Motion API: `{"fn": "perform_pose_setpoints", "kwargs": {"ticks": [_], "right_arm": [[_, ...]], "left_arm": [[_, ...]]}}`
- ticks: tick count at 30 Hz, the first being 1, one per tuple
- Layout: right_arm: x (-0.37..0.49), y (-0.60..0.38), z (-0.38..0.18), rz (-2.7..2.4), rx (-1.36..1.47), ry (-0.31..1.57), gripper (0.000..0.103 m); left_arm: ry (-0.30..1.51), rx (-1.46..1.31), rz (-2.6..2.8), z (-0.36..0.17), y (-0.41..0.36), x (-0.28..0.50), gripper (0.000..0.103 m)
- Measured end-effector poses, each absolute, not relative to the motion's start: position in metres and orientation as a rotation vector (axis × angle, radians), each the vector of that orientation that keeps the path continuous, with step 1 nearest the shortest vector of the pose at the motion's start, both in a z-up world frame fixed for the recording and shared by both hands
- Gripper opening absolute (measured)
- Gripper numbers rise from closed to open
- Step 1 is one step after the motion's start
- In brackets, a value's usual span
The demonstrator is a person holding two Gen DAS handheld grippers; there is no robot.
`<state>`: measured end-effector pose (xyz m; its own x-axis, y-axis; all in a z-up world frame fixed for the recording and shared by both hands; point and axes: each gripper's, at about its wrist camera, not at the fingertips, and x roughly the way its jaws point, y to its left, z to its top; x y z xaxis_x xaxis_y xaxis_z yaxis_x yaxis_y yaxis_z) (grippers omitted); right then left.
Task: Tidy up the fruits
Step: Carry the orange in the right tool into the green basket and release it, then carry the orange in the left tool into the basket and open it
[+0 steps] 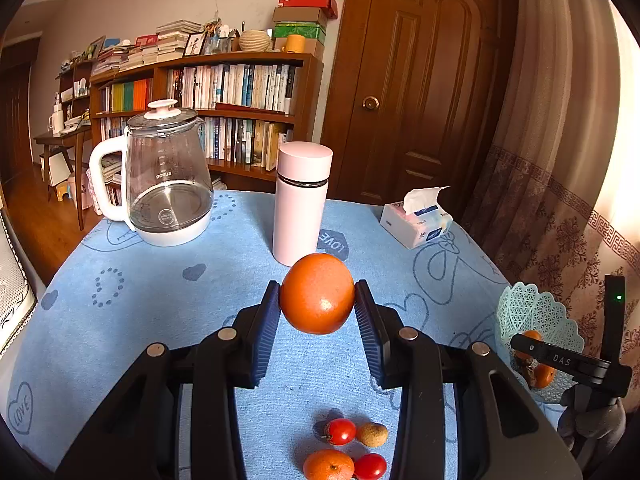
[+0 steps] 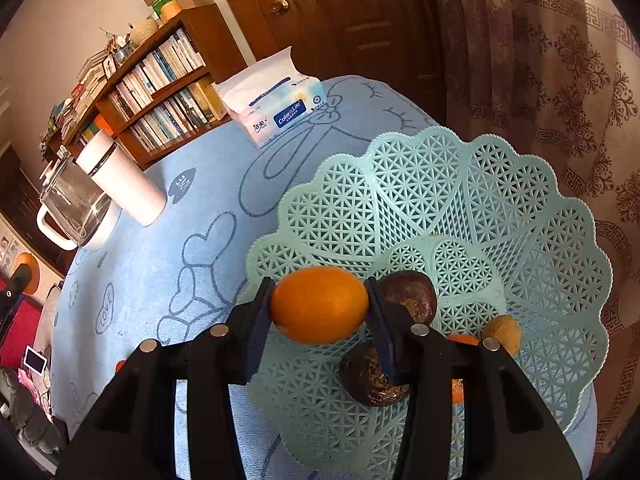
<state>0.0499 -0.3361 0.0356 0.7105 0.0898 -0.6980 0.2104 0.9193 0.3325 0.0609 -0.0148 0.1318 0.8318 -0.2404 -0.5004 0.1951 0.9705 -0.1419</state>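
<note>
The left gripper [image 1: 317, 300] is clenched on an orange [image 1: 317, 293], both ribbed pads pressed to its sides, and holds it clear above the blue tablecloth [image 1: 160, 300]. Below it on the cloth lie two cherry tomatoes [image 1: 340, 431], a small brown fruit [image 1: 372, 434] and a tangerine [image 1: 329, 465], close together. Farther back stand a glass kettle [image 1: 168, 176], a pink flask [image 1: 302, 200] and a tissue pack [image 1: 418, 220]. The right gripper [image 2: 319, 312] grasps a second orange [image 2: 319, 305] between its pads, just over the near rim of the pale green basket [image 2: 460, 184]. Inside the basket sit two dark, wrinkled fruits [image 2: 412, 298], a small brown one [image 2: 504, 334] and something orange [image 2: 462, 339] mostly hidden behind the gripper, perhaps another tangerine. From the left wrist view, the basket [image 1: 532, 312] stands at the table's right edge.
</note>
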Motion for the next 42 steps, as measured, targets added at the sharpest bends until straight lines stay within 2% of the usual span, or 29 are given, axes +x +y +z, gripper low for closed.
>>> {"fn": "perform_pose_setpoints", "kwargs": {"ticks": [15, 28, 42], "right_arm": [[0.046, -0.336, 0.035, -0.06, 0.444, 0.796, 0.047], [0.0, -0.353, 0.054, -0.173, 0.364, 0.601, 0.048], [-0.041, -0.389, 0.042, -0.299, 0.361, 0.475, 0.048]], "left_arm": [[0.546, -0.074, -0.241, 0.13, -0.02, 0.061, 0.038], [0.536, -0.041, -0.296, 0.129, -0.039, 0.052, 0.038], [0.574, 0.067, -0.473, 0.116, -0.125, 0.028, 0.038]]}}
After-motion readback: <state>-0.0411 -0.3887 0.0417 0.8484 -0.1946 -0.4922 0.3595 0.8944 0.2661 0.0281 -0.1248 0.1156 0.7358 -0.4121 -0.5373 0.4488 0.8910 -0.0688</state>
